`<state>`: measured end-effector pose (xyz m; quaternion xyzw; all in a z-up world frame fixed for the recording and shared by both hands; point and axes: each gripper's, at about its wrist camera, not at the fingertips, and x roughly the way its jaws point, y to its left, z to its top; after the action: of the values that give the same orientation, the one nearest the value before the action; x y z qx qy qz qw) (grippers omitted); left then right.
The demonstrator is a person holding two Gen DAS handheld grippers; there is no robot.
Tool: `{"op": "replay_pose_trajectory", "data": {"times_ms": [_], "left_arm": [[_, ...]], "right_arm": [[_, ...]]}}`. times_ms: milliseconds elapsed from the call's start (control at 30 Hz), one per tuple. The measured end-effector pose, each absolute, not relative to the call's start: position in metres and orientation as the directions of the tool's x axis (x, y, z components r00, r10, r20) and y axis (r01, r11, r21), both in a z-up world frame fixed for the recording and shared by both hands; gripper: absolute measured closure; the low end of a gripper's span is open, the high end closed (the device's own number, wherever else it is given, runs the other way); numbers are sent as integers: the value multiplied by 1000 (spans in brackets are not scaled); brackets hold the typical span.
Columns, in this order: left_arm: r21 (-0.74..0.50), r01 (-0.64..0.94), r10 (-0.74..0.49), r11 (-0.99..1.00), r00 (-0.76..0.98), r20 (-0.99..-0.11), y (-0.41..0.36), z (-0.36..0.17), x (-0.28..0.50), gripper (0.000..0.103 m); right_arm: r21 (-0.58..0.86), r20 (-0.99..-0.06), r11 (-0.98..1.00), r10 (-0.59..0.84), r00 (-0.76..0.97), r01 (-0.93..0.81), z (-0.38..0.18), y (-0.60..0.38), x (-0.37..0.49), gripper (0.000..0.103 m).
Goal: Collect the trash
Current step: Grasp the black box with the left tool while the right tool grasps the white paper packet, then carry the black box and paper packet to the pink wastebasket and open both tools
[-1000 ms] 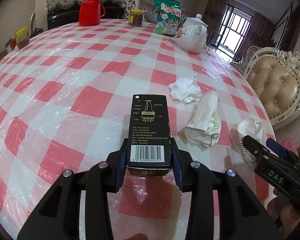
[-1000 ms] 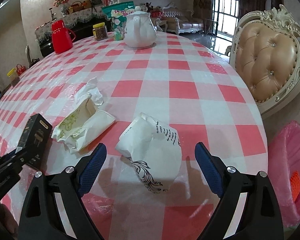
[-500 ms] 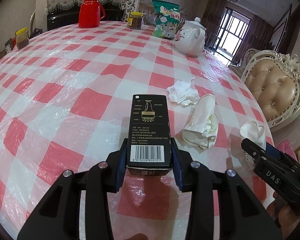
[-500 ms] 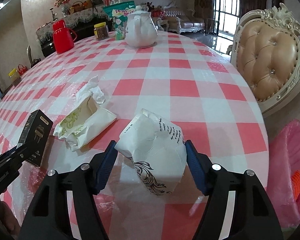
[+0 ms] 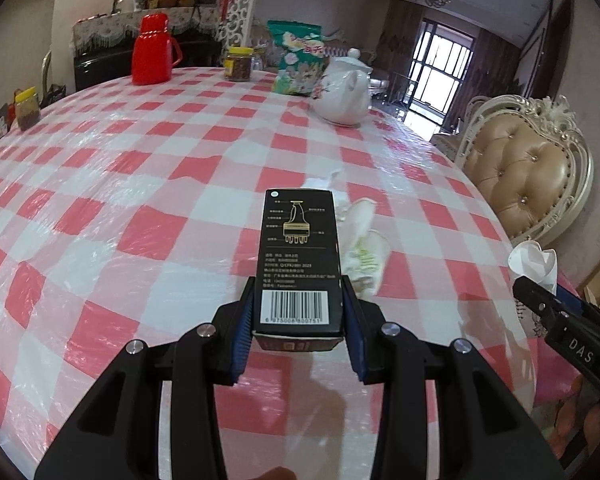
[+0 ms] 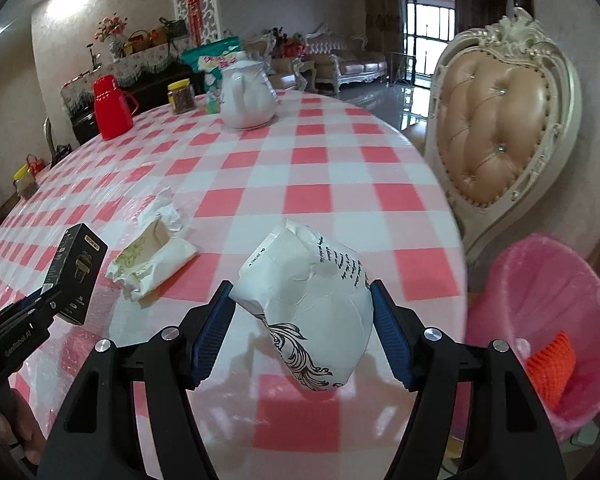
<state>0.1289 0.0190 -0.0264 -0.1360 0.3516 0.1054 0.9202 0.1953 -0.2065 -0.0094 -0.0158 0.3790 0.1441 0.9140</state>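
Note:
My left gripper (image 5: 298, 330) is shut on a black carton (image 5: 298, 256) with a barcode and holds it above the checked table; it also shows in the right wrist view (image 6: 74, 274). My right gripper (image 6: 302, 330) is shut on a crumpled white paper bag (image 6: 312, 304) with black print, lifted off the table; its top shows in the left wrist view (image 5: 534, 260). A flattened white paper bag (image 6: 152, 266) and a crumpled tissue (image 6: 164, 210) lie on the table between the grippers. A pink-lined bin (image 6: 540, 312) stands right of the table.
A white teapot (image 6: 248, 96), a green snack bag (image 5: 298, 60), a jar (image 5: 238, 64) and a red flask (image 5: 152, 50) stand at the far side. A padded chair (image 6: 500, 132) stands at the right edge. An orange item (image 6: 550, 366) lies in the bin.
My right gripper closed on the printed paper bag and lifted it off the table. My left gripper rose with the black carton. The bin came further into view.

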Motion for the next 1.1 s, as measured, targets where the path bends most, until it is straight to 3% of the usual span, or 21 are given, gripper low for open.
{"op": "replay_pose_trajectory", "data": {"times_ms": [1100], "left_arm": [[-192,178,-260,965,732,-630,-183,23,179,65]], "right_arm": [[92,-641,996,48,766,15,13,-390,179,38]]}}
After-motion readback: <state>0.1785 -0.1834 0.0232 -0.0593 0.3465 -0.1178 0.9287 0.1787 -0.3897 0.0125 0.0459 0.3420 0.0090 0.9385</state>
